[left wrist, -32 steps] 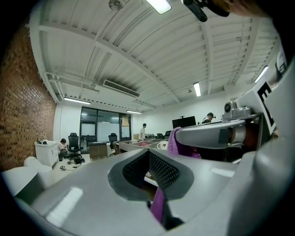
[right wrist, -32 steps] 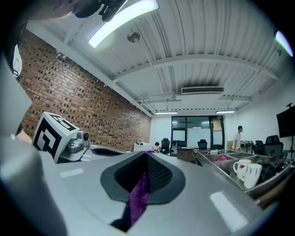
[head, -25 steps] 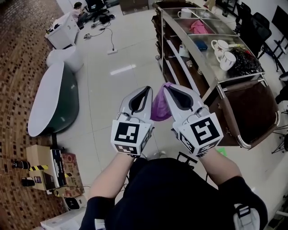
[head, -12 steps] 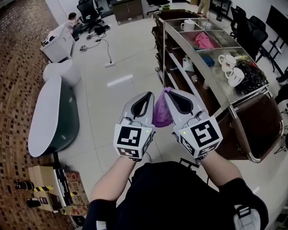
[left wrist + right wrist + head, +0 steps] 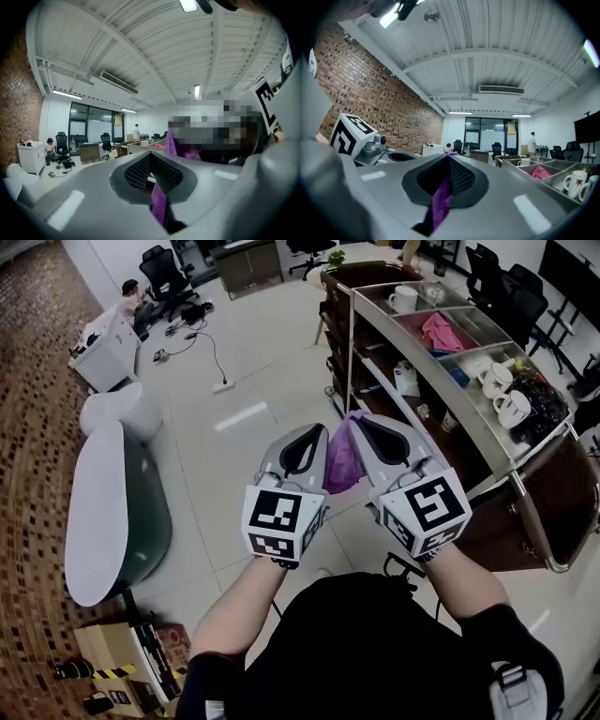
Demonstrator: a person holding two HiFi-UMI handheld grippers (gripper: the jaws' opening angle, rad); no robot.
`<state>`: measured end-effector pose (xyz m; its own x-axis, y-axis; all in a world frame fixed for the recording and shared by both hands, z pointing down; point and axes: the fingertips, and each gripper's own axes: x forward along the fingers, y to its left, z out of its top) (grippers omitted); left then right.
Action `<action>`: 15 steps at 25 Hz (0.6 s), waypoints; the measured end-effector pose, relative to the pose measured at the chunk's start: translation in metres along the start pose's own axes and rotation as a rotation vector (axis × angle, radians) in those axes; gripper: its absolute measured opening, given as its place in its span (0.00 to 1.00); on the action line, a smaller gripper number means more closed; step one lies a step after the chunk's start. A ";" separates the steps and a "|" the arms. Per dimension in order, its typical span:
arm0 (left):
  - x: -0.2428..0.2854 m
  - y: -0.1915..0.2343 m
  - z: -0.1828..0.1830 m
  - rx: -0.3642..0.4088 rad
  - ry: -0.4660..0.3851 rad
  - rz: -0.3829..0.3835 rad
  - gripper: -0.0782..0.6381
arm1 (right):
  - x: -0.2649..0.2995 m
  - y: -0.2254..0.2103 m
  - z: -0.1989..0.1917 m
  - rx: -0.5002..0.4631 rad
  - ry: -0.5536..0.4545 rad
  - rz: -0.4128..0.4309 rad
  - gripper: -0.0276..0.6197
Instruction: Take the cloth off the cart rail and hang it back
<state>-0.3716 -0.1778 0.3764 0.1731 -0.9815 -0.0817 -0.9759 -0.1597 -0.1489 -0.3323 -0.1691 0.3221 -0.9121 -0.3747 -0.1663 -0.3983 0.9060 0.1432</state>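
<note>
A purple cloth [image 5: 342,460] hangs between my two grippers in front of my chest, clear of the cart. My left gripper [image 5: 302,448] is shut on one edge of it; a purple strip [image 5: 159,204] shows pinched between its jaws. My right gripper [image 5: 367,437] is shut on the other edge, with purple fabric [image 5: 440,199] caught in its jaws. Both point level, side by side. The cart [image 5: 487,442] stands to the right, its silver rail [image 5: 427,381] running along the near side of its top.
The cart top holds white mugs [image 5: 502,395], a pink cloth [image 5: 442,332] in a tray and a dark bundle. A white and green oval bench [image 5: 112,507] lies to the left. Boxes sit at lower left. Office chairs and a seated person [image 5: 131,296] are far off.
Both grippers moved forward together along the cart's side with the cloth held between them. The grip on the cloth is unchanged.
</note>
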 end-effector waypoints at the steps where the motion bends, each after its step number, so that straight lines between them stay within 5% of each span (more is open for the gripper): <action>1: -0.001 0.008 0.000 -0.004 -0.003 -0.002 0.09 | 0.008 0.002 0.000 -0.001 0.000 -0.004 0.05; 15: 0.043 0.096 -0.024 -0.035 -0.023 -0.022 0.09 | 0.104 -0.022 -0.031 0.011 0.022 -0.027 0.05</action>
<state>-0.4605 -0.2377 0.3821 0.1970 -0.9752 -0.1012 -0.9758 -0.1850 -0.1166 -0.4211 -0.2346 0.3323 -0.9032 -0.4028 -0.1482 -0.4214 0.8978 0.1280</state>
